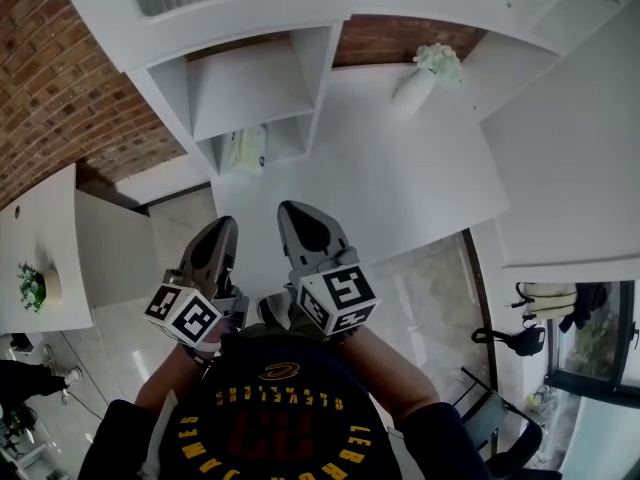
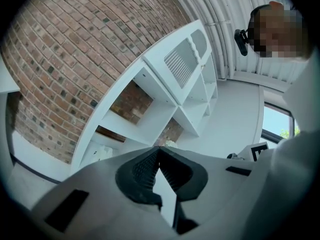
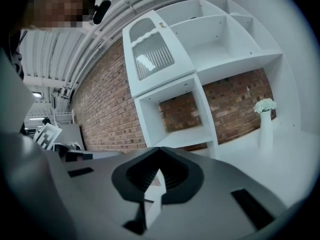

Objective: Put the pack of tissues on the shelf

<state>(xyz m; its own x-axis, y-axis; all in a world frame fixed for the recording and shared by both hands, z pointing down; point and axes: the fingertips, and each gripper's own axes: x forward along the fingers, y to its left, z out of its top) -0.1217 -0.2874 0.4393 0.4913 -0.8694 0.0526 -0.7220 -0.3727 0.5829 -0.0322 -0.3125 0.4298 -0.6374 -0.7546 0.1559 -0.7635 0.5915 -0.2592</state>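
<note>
The pack (image 1: 245,151) sits in the lowest cubby of the shelf (image 1: 320,78), at that cubby's left side, well apart from both tools. It is small and pale in the head view, and its print cannot be read. Its long axis seems to stand upright against the cubby's back, but the wide lens makes that uncertain. In the left gripper view it shows only as a whitish patch (image 2: 103,153) just above the tool's grey body. In the right gripper view the tool's body covers the bottom of the shelf.

The left hand-held gripper (image 1: 224,230) is closed with nothing in it, its ribbed pads (image 2: 142,169) meeting at the tips. The right hand-held gripper (image 1: 295,216) is likewise closed and empty, pads (image 3: 172,171) together. Both hang side by side near the person's chest, pointing towards the shelf over the white worktop (image 1: 400,178). The marker cubes hide the person's hands. A vase (image 1: 415,88) stands on the worktop to the right of the shelf.
</note>
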